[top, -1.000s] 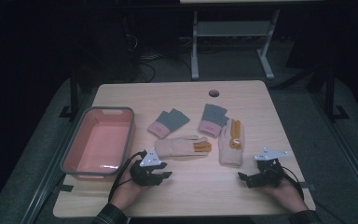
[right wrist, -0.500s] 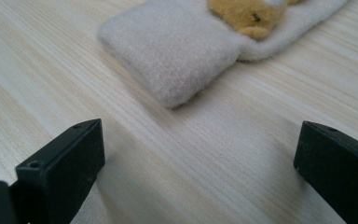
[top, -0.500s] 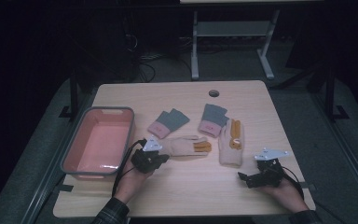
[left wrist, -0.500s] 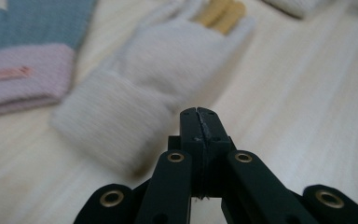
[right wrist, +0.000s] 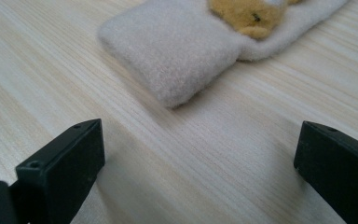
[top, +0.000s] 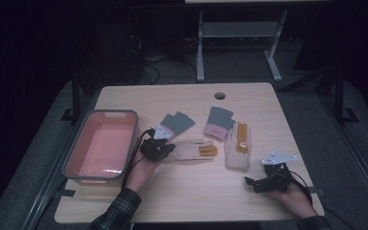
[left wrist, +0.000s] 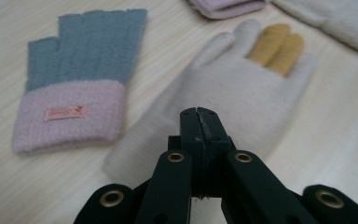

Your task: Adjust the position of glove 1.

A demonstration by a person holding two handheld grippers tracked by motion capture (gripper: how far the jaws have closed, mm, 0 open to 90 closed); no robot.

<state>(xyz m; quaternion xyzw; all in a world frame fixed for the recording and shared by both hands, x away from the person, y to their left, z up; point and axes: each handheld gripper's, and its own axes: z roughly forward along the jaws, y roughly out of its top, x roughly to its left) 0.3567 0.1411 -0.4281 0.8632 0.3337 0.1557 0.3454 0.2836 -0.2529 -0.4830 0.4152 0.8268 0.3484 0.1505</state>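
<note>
The right gripper (top: 250, 182) rests near the table's (top: 196, 201) front edge, jaws wide apart with nothing between them. Farther in, the left gripper (top: 171, 149) sits at the cuff of a cream glove (top: 191, 150). Its jaws have just closed tight together. Whether they pinch the glove, I cannot tell. A grey and pink fingerless glove (top: 173, 124) lies behind.

Cream glove (left wrist: 233, 88) w/ yellow fingers, flat, mid-table.

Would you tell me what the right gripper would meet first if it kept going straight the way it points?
Most likely the cuff of the cream glove, lying straight ahead of the open right gripper on bare table; how far ahead is hard to judge.
</note>
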